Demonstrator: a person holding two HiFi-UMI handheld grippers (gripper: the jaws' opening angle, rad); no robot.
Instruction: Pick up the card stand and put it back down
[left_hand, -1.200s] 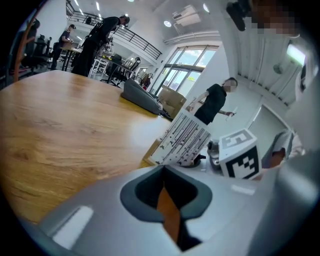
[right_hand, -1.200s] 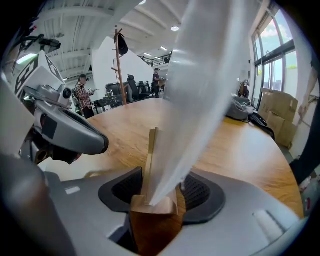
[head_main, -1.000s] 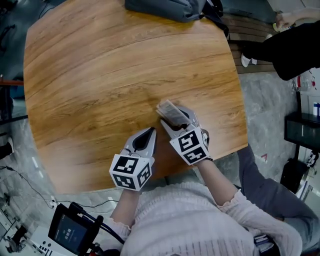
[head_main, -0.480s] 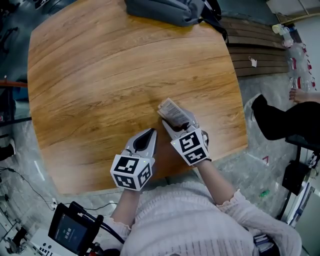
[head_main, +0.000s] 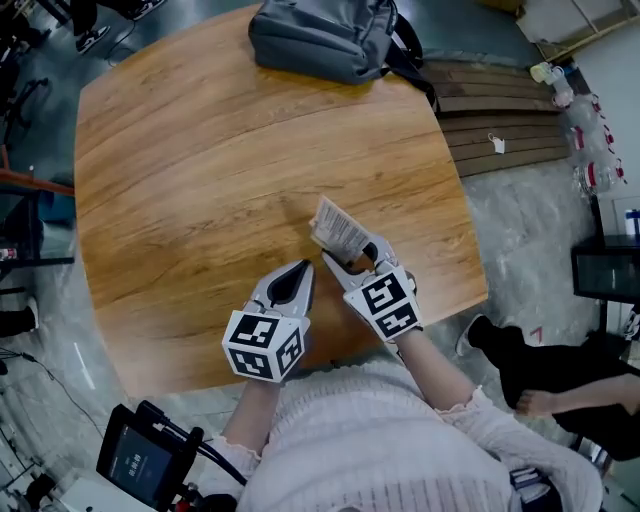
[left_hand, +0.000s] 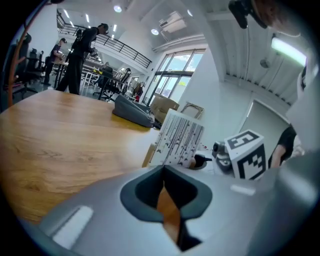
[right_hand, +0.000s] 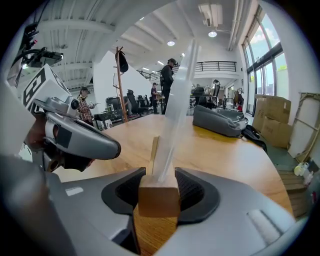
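The card stand (head_main: 338, 228) is a small wooden block (right_hand: 158, 194) with an upright clear sheet holding a printed card (left_hand: 178, 137). My right gripper (head_main: 353, 259) is shut on the block; its jaws have just been closing with the block between them. The stand hangs slightly above the wooden table (head_main: 190, 160), tilted away from me. My left gripper (head_main: 299, 268) sits just left of the stand, shut and empty, its pads (left_hand: 150, 192) together with only table showing below them. Each gripper also shows in the other's view: the left gripper (right_hand: 75, 136), the right gripper (left_hand: 241, 155).
A grey backpack (head_main: 322, 36) lies at the table's far edge, well beyond the stand. The table's near edge (head_main: 330, 355) runs right under my hands. A person's legs and shoes (head_main: 520, 370) are on the floor to the right. Wooden slats (head_main: 500, 110) lie beyond the table's right side.
The right gripper has risen with the card stand, lifting it off the table. The left gripper rose a little beside it. The person at the right has walked nearer.
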